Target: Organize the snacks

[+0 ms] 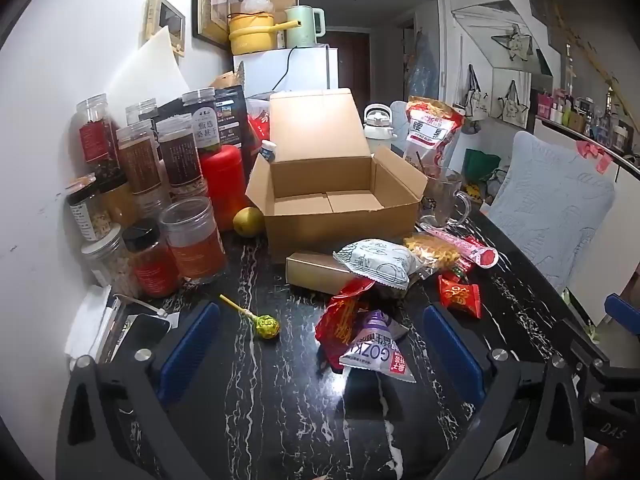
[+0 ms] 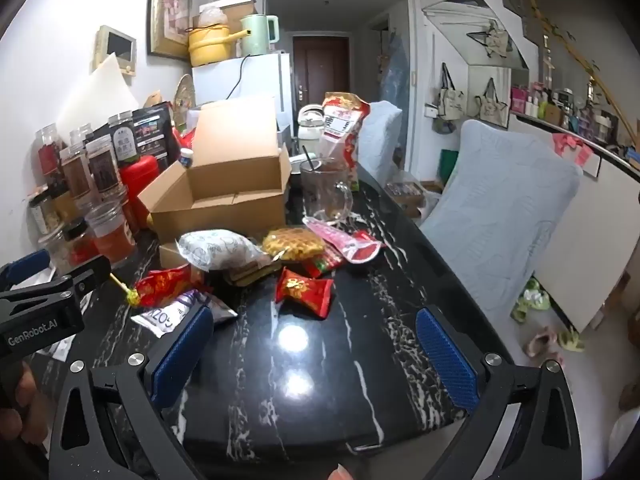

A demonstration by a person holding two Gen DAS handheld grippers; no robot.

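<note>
An open, empty cardboard box (image 1: 332,196) stands mid-table; it also shows in the right wrist view (image 2: 224,196). Loose snacks lie in front of it: a white puffed packet (image 1: 374,262), a yellow snack bag (image 1: 432,250), a red candy packet (image 1: 460,294), a red wrapper (image 1: 340,320), a purple-white GOZK packet (image 1: 376,348) and a lollipop (image 1: 266,325). My left gripper (image 1: 320,354) is open and empty, with the GOZK packet between its fingers. My right gripper (image 2: 314,354) is open and empty over bare table, just short of the red candy packet (image 2: 304,290).
Several jars and a red canister (image 1: 222,180) crowd the left by the wall. A glass mug (image 1: 444,196), a tall red bag (image 1: 430,132), a pear (image 1: 248,221) and a small gold box (image 1: 316,270) stand near the cardboard box. A padded chair (image 2: 504,208) is to the right.
</note>
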